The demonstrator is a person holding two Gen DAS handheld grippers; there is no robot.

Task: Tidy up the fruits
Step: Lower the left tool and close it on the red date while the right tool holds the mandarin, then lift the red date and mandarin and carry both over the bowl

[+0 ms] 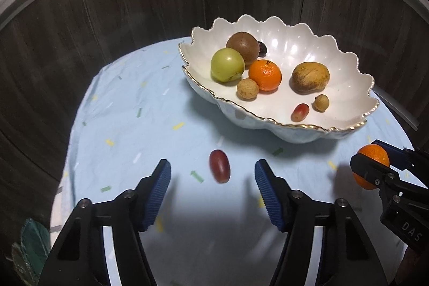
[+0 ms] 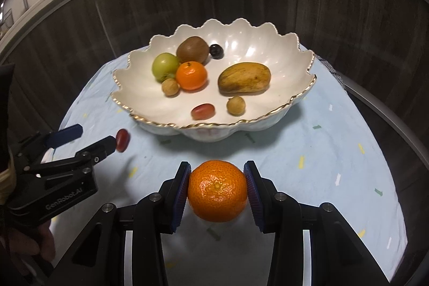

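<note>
Black left tool (image 1: 213,178) and right tool (image 2: 217,188), ribbed blue pads, silver screws.

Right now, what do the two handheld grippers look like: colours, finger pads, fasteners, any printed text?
Both are matte black plastic linkages with silver round pivot screws and ribbed blue pads on each finger. The left gripper carries white "GenRobot.AI" lettering on its body. The right gripper shows white letters reading "DAS", cut off at the frame edge. No cables are visible.

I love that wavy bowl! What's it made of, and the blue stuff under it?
Bowl: probably glazed ceramic; it looks glossy white with bright reflections and a gold-painted scalloped rim. Cloth: seems a thin matte fabric, since it shows wrinkles and creases.
</note>
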